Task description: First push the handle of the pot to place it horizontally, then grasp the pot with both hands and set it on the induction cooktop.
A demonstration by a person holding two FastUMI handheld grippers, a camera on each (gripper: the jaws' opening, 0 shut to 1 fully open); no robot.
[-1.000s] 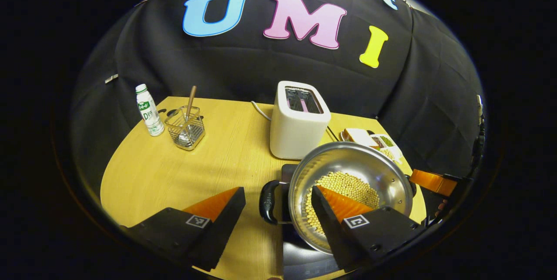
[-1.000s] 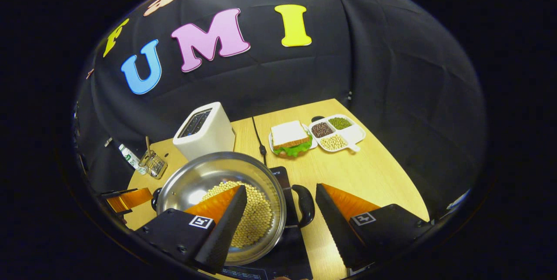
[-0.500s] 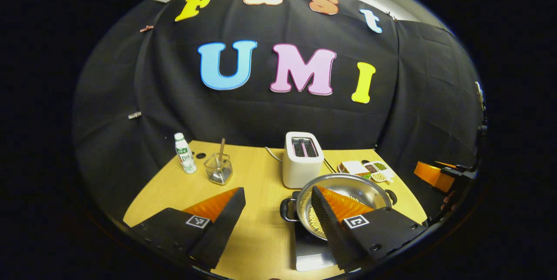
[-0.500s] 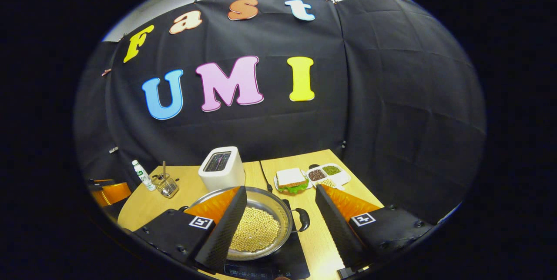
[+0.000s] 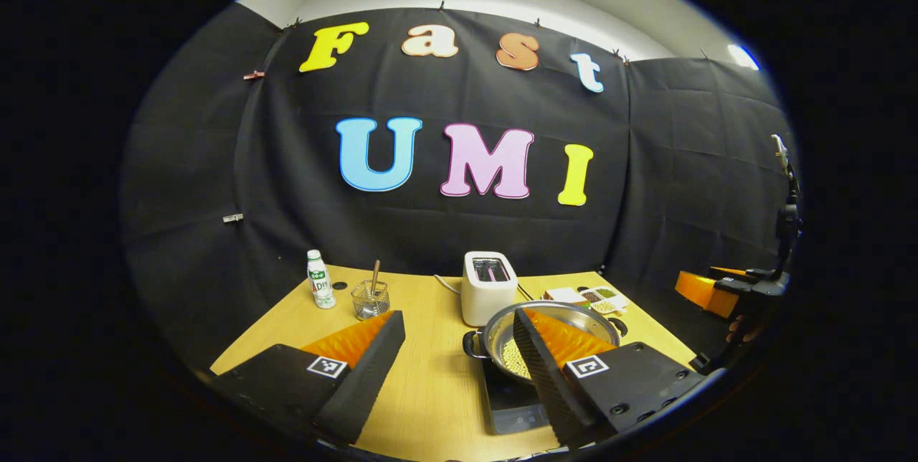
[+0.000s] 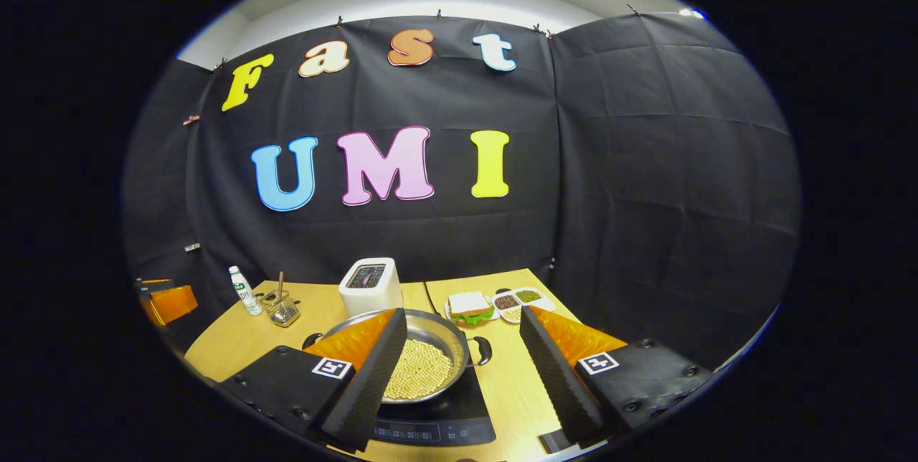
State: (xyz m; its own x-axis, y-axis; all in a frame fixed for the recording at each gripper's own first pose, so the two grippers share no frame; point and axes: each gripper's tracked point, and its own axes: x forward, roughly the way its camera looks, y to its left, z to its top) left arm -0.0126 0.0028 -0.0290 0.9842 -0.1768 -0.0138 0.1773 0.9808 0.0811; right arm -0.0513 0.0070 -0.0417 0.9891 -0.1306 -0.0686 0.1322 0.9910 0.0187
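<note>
left gripper view: the left gripper [image 5: 459, 336] has its fingers spread wide and holds nothing; it hangs apart from the pot [image 5: 549, 338], whose right part is hidden behind the near finger. the pot sits on the induction cooktop [image 5: 513, 404], with pale beans inside and a black handle on each side, left and right. behind it, just beside the rim, stands a white toaster [image 5: 488, 288]. farther left on the wooden table [image 5: 287, 322] are a wire basket [image 5: 370, 298] with a stick in it and a small white bottle [image 5: 320, 289], well apart from the pot.

right gripper view: the right gripper [image 6: 462, 343] is likewise spread wide and empty. its left finger covers the pot's near left side. a sandwich plate [image 6: 470, 306] and a divided dish of grains [image 6: 521, 302] lie beyond the pot's right handle, near but not touching.
</note>
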